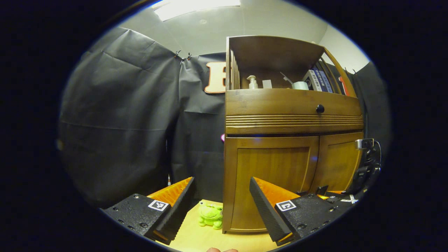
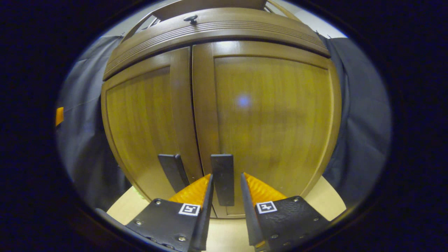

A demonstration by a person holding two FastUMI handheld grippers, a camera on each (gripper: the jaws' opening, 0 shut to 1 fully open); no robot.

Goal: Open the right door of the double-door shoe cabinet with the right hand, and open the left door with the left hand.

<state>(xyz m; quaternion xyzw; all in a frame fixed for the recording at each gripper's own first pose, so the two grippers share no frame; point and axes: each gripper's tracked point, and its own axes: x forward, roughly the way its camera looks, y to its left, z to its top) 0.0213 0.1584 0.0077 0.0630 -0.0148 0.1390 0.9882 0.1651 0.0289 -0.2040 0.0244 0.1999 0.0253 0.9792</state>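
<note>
- We are in a booth hung with black cloth [image 1: 119, 115], over a pale wooden tabletop [image 1: 196, 238] that carries a wooden shoe cabinet [image 1: 294, 115].
- In the left gripper view the cabinet fills the 1 to 4 o'clock side; its left door [image 1: 273, 175] and right door [image 1: 337, 168] both sit flush and closed under a drawer with a dark knob [image 1: 320, 109].
- An open shelf on top holds a pump bottle [image 1: 252, 82], a white cup [image 1: 300, 85] and some boxes.
- The left tool [image 1: 221, 197] has its fingers spread wide, holding nothing, and is well short of the cabinet.
- A green frog toy [image 1: 210, 215] lies on the tabletop at 6 o'clock, just beside the cabinet's left corner.
- In the right gripper view the two doors are seen close up, each with a dark flat handle near the middle seam: the left handle [image 2: 173, 171] and the right handle [image 2: 223, 178].
- The right tool [image 2: 225, 185] stands around the right handle, one finger on either side, with a narrow gap showing at each side; we cannot tell whether it touches.
- The other tool [image 1: 365, 164] shows at 4 o'clock in the left gripper view, in front of the right door.
</note>
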